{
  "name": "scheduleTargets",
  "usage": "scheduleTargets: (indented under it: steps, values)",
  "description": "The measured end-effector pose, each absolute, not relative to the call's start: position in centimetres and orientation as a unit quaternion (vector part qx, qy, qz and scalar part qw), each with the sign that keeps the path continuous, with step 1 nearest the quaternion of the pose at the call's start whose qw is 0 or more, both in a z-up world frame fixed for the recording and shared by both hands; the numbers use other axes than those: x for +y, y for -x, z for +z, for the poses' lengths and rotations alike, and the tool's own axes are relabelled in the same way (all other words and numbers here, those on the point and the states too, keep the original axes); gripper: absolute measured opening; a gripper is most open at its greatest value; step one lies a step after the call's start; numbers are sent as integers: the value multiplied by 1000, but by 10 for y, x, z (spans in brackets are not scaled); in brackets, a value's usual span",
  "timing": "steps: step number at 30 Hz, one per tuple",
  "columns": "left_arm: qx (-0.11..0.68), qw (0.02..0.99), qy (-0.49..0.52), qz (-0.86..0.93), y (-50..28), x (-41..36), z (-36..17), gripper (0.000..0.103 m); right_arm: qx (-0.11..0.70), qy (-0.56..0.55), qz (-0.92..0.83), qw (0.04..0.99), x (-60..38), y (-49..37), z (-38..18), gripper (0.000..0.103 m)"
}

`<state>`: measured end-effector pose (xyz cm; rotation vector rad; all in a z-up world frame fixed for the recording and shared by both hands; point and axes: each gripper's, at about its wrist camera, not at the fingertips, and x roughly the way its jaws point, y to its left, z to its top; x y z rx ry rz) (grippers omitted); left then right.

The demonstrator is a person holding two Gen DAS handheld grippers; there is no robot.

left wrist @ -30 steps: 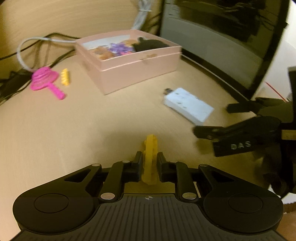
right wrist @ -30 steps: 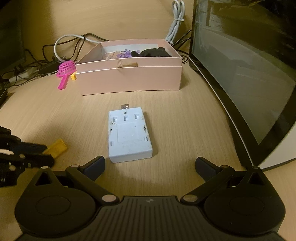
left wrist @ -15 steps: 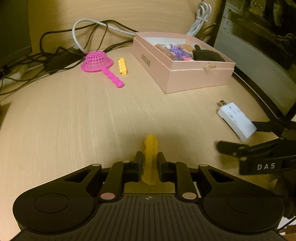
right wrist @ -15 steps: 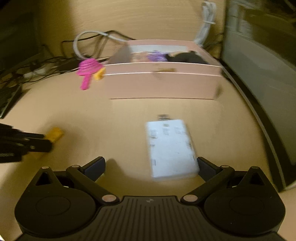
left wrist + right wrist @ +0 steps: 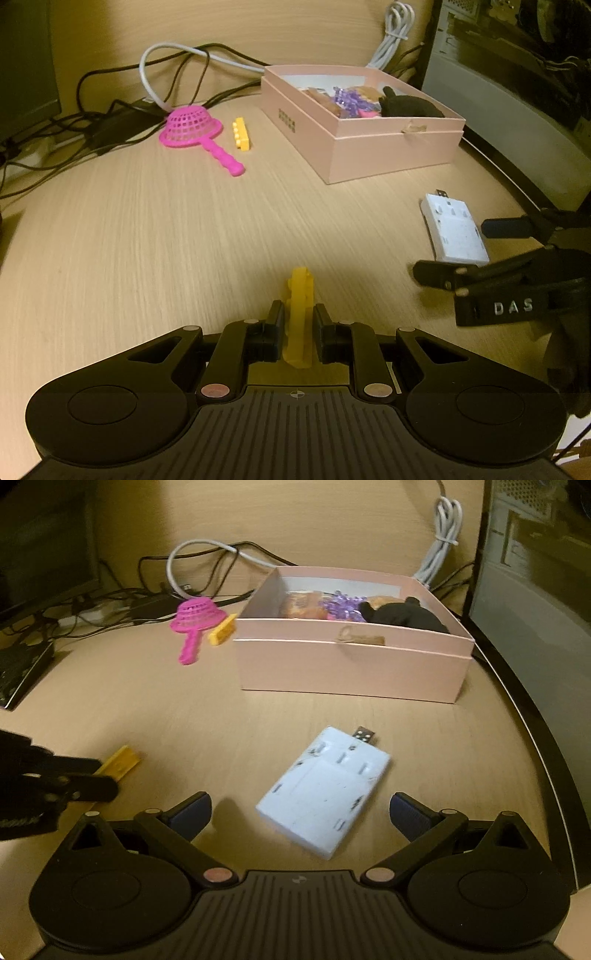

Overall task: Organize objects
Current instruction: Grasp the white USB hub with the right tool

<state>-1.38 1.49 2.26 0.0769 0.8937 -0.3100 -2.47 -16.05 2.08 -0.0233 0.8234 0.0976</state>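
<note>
Both wrist views, low, sharing pink box (image 5: 391,151)

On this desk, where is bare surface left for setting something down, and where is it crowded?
Bare wood spreads between the pink strainer, the pink box and the left gripper holding a yellow block. A strip between box and white USB device is free. Crowded: cables behind the strainer, the box's contents, and around the right gripper.

You've got a yellow toy brick (image 5: 298,317) pinched upright on its edge, above the desk. Your white USB adapter (image 5: 325,790) lies flat, turned diagonally, plug toward the pink box (image 5: 351,664). That open box holds purple, orange and black bits. Beside it lie a pink toy strainer (image 5: 195,129) and a second yellow brick (image 5: 240,133).
</note>
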Motion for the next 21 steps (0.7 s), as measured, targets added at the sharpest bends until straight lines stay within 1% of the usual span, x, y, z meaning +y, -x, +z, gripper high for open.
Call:
scheduleTargets:
  steps: [1, 3, 4, 6, 7, 9, 11, 15, 21]
  values:
    - [430, 889, -37, -149, 14, 15, 23, 20, 402, 10, 48, 914, -161, 23, 21, 95]
    - [431, 889, -38, -149, 14, 15, 23, 20, 408, 14, 55, 911, -159, 22, 21, 84]
    - [430, 889, -38, -149, 14, 15, 23, 20, 409, 19, 56, 910, -157, 22, 20, 81]
    - [430, 889, -39, -149, 14, 15, 23, 20, 406, 25, 61, 911, -152, 24, 22, 67]
    - [430, 889, -40, -149, 14, 15, 23, 20, 407, 27, 66, 911, -150, 25, 23, 63]
    - [430, 890, -39, -149, 14, 15, 24, 20, 410, 32, 74, 909, -146, 26, 25, 43]
    - [430, 889, -38, -150, 14, 16, 24, 20, 414, 37, 79, 906, -144, 27, 28, 33]
    - [432, 889, -33, -151, 13, 17, 24, 20, 413, 36, 76, 907, -146, 32, 35, 28]
    - [431, 889, -36, -151, 13, 17, 25, 20, 412, 35, 65, 908, -154, 38, 39, 28]
